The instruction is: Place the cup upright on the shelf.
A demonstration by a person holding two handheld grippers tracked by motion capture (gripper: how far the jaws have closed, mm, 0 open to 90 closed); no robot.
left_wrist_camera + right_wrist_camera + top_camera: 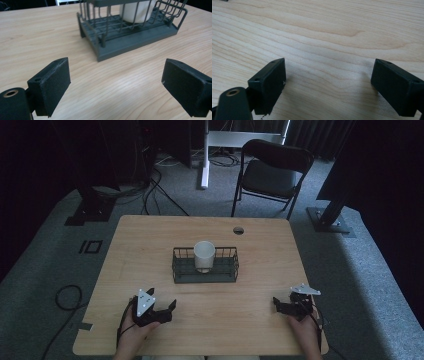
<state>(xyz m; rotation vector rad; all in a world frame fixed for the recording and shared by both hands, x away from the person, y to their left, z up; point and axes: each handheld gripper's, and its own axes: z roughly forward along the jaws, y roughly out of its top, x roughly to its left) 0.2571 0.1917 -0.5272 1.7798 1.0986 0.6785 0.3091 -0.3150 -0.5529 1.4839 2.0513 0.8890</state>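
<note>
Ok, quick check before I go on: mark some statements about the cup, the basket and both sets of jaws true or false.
1. The white cup stands inside the dark wire basket. True.
2. The left gripper grips the cup. False: its jaws are open and hold nothing, short of the basket.
3. The right gripper is open over bare table. True.
4. The basket sits at the table's far left corner. False: it is near the middle.
5. The cup lies on its side. False: it is upright, mouth up.
</note>
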